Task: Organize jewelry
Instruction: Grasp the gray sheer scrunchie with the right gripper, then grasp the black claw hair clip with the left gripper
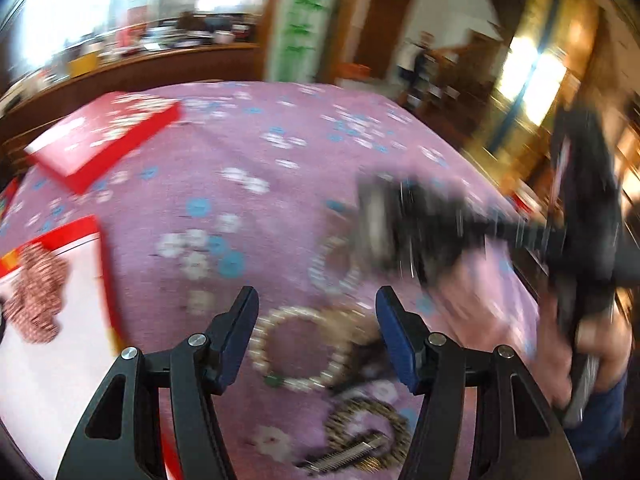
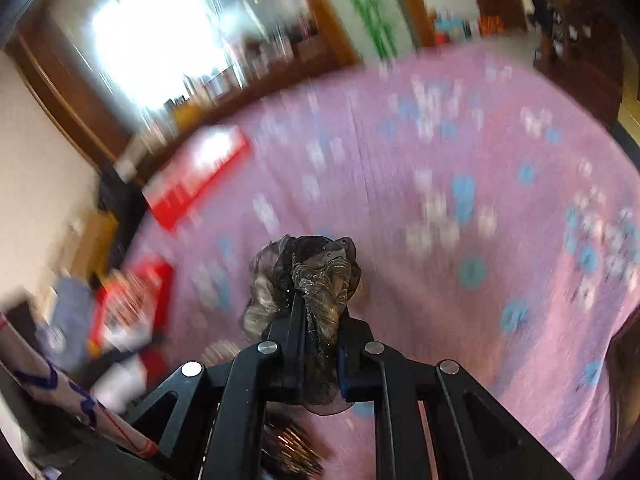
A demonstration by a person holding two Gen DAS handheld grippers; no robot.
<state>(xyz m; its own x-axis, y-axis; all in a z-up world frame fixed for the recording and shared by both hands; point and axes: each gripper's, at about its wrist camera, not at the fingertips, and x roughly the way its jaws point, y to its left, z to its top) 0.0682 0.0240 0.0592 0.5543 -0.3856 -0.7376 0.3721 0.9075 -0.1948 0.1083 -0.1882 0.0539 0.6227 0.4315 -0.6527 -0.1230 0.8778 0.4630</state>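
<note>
Between the spread fingers of the left gripper lay a pearl bracelet on the pink flowered cloth, untouched. Beside it, the right gripper pinched a dark gauzy scrunchie. Farther left stood an open red box, beyond it the red lid.

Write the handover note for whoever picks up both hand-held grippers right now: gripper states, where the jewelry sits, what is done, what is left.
Right hand-held gripper: shut on a dark gauzy scrunchie, held above the pink bedspread.
Left hand-held gripper: open, nothing gripped, over the pearl bracelet.
Done: patterned scrunchie lies in the open red box.
Left: two more bead bracelets and a comb clip lie on the spread. Red lid lies farther back.
</note>
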